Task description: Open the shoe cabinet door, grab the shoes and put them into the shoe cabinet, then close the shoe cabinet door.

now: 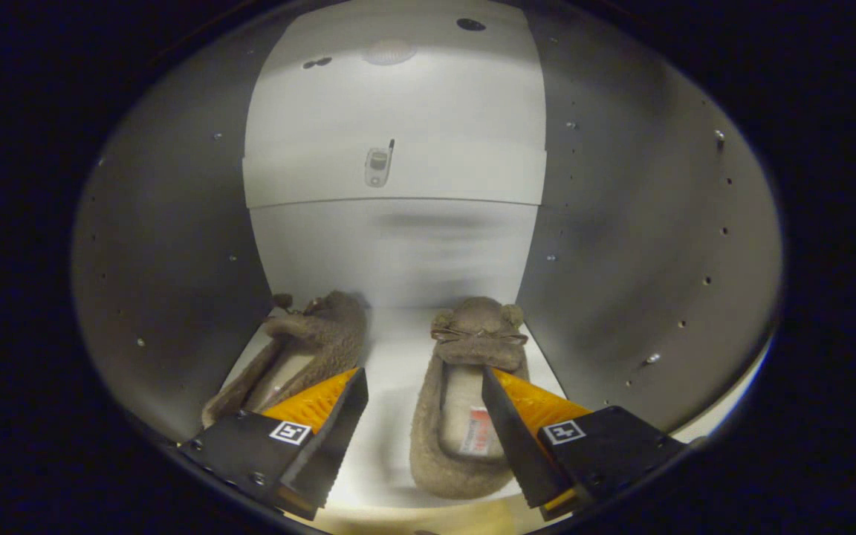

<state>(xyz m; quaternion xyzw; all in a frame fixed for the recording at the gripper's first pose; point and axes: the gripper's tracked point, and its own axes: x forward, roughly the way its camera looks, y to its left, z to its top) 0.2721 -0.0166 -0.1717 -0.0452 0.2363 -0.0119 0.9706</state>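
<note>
The tongs (422, 386) reach level and straight into the shoe cabinet (168, 245), fingers spread apart and gripping nothing. One furry slipper (465, 401) lies under the right finger, toe pointing inward; the other slipper (309, 345) lies just past the left finger, leaning toward the side wall. Both rest on the shelf (391, 416), with the back panel (394, 245) beyond. The placing step looks finished. Next, the tongs would need to back out and swing the door closed.
</note>
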